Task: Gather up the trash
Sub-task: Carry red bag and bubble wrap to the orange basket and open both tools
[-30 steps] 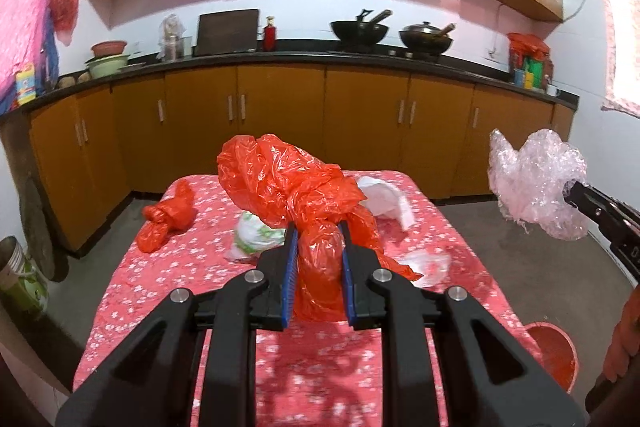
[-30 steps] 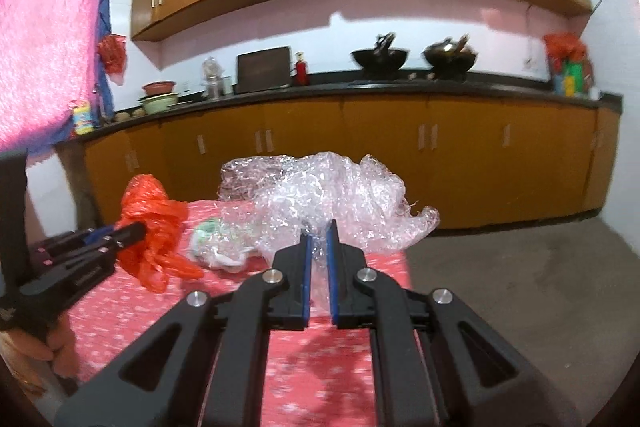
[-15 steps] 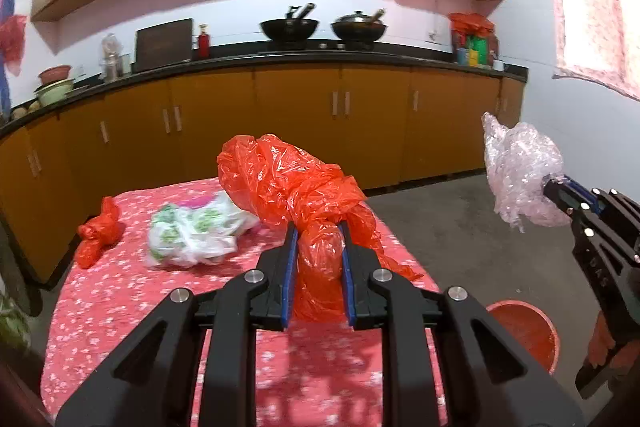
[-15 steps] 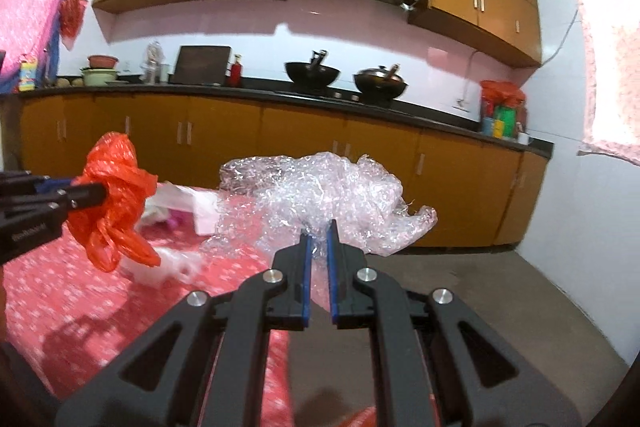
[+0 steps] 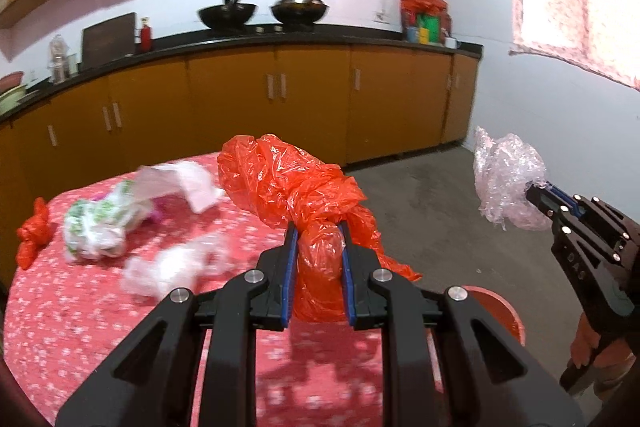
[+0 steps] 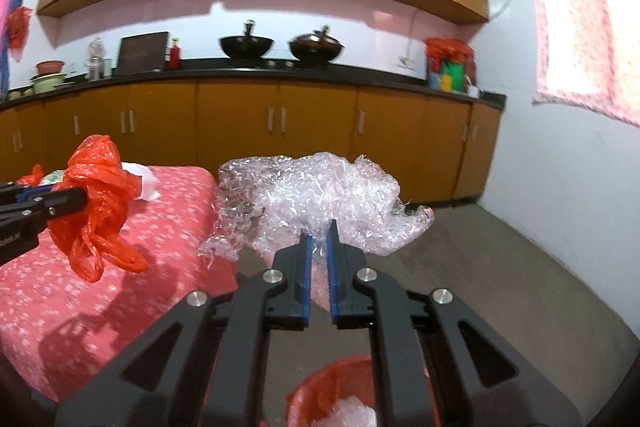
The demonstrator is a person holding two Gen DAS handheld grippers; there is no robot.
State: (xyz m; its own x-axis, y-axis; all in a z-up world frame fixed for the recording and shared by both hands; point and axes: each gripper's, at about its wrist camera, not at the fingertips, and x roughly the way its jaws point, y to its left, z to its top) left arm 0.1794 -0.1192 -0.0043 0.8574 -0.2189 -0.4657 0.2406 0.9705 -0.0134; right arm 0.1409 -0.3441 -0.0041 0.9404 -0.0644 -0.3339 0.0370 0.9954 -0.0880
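Observation:
My left gripper [image 5: 318,231] is shut on a crumpled orange plastic bag [image 5: 288,183] and holds it above the right edge of the table [image 5: 80,315]. It also shows in the right wrist view [image 6: 96,203]. My right gripper [image 6: 318,231] is shut on a wad of clear bubble wrap [image 6: 320,195], held in the air over the floor; it shows at the right of the left wrist view [image 5: 508,187]. A red bin [image 6: 332,391] stands on the floor right below my right gripper, with white trash inside. It peeks out in the left wrist view [image 5: 496,311].
On the pink flowered tablecloth lie a green-printed white bag [image 5: 104,223], a white paper piece [image 5: 180,183], a clear plastic scrap [image 5: 172,267] and a small orange bag [image 5: 32,231]. Brown kitchen cabinets [image 5: 280,99] run behind; a white wall [image 6: 568,187] is to the right.
Both grippers have swung right, off the table toward the floor. The red bin has come into view below my right gripper. Both still hold their trash.

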